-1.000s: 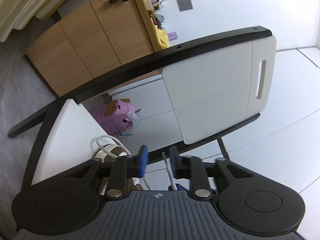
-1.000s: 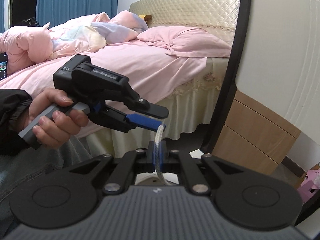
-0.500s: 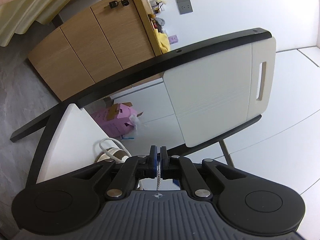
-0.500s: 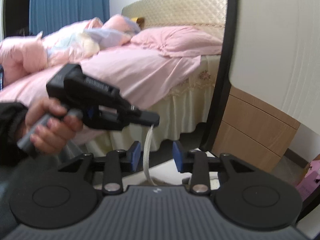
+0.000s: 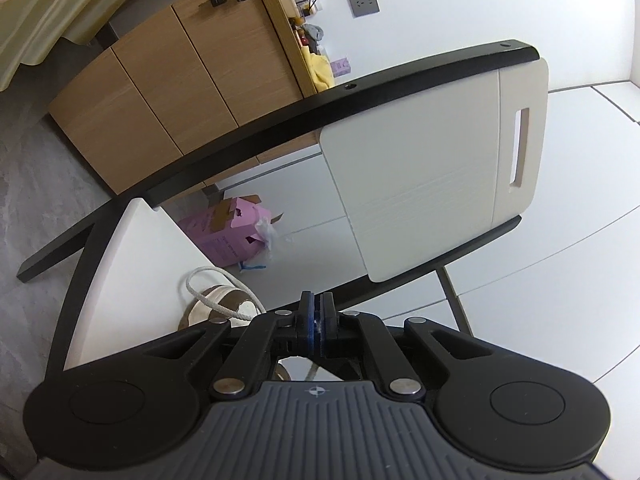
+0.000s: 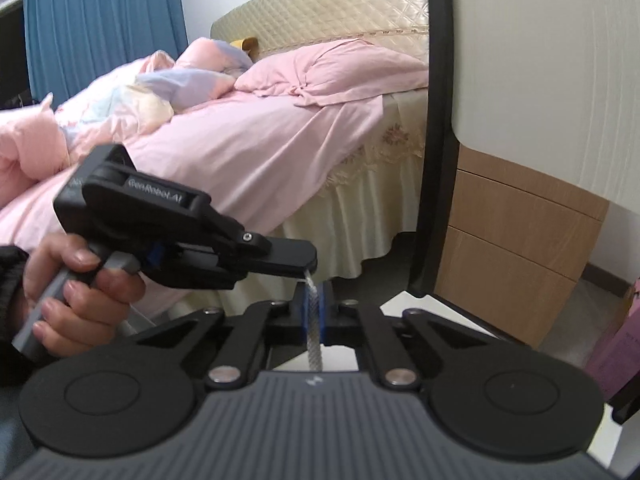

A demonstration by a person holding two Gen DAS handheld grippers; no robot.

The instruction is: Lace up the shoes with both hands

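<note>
- The lace (image 6: 314,322) is seen as a white braided cord, round in section, with a fine woven pattern along its length; its upper end is finished in a short, pale, pointed tip.
- The right gripper (image 6: 314,312) is closed on the lace: the cord is pressed between the two blue pads (image 6: 307,312) and runs down behind the gripper body. Its jaws have just been closing, with the lace between them.
- The left gripper (image 6: 306,268) is shown in the right wrist view, held in a hand (image 6: 76,292) with a dark sleeve; its black jaws are clamped on the tip of the same lace, just above the right gripper.
- In the left wrist view the left gripper (image 5: 317,316) is seen with its jaws pressed together, and a short piece of cord is visible below them.
- The shoe (image 5: 218,306) is partly seen, cream with a brown patch, resting on a white table (image 5: 132,280) with a black frame; a loop of white lace (image 5: 200,280) rises above it.
- A pink carton (image 5: 232,232) lies on the floor beyond the table.
</note>
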